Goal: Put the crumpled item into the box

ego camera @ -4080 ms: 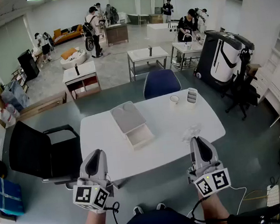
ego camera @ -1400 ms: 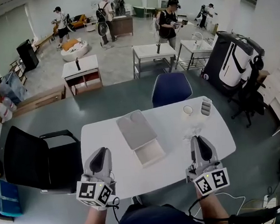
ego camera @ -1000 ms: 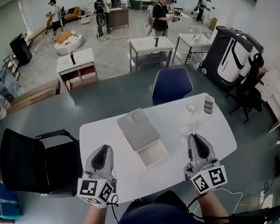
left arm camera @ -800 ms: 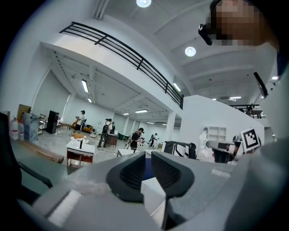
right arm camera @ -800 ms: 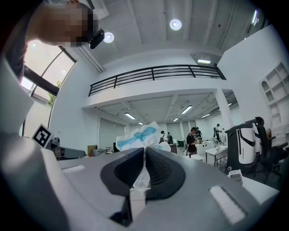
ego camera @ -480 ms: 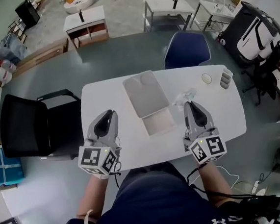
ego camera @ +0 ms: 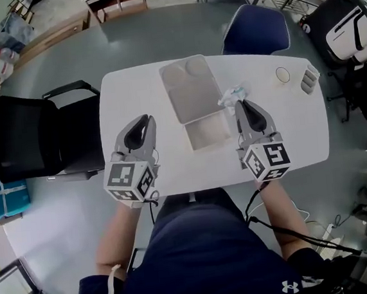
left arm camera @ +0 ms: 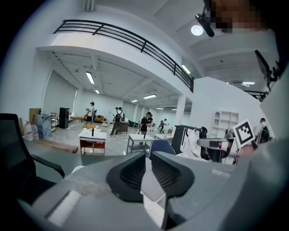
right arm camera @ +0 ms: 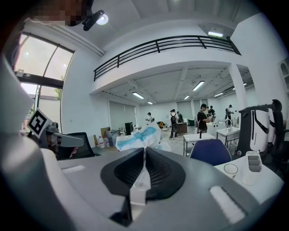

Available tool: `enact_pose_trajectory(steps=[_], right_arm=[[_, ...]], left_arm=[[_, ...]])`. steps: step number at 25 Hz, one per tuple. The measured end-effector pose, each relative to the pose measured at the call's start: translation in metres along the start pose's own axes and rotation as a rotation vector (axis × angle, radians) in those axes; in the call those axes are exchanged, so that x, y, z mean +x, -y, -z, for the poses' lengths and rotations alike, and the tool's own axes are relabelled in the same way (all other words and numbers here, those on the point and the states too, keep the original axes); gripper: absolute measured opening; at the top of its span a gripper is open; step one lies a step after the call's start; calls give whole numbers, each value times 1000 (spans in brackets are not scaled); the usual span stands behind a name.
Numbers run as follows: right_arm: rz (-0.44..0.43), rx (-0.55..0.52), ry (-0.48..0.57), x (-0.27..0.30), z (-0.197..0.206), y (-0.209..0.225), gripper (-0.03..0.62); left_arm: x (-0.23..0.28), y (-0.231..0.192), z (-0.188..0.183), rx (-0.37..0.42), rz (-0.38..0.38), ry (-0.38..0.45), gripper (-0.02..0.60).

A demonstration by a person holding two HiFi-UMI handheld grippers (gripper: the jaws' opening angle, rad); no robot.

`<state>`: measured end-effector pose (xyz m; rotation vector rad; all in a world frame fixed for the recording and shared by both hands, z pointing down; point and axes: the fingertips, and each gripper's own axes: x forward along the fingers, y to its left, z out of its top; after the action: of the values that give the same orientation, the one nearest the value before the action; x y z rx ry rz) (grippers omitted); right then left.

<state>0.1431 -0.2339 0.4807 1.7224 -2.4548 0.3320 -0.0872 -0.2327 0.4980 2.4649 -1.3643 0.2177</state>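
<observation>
Crumpled item [ego camera: 232,95] lies on the desk [ego camera: 133,96] toward its far edge, just right of the open box [ego camera: 206,132] and just ahead of the right gripper [ego camera: 240,104], whose jaws are pressed together and empty. Left gripper [ego camera: 146,119] is also closed and empty. Likely best: spread the right jaws first, straddle the item's bulk, pinch gently — it looks light and may skid.

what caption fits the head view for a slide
Left claw and right claw, both shut, over a white table; crumpled white-and-blue wrapper just beyond the right claw's tip, beside an open grey box
</observation>
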Motion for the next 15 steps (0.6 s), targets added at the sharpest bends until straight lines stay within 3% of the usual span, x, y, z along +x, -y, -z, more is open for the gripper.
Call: enact_pose_trajectory(steps=[15], right_arm=[[-116,-63,-329,31,119,-13,16]], left_arm=[[24,-5,93,-33,-29,-177,44]])
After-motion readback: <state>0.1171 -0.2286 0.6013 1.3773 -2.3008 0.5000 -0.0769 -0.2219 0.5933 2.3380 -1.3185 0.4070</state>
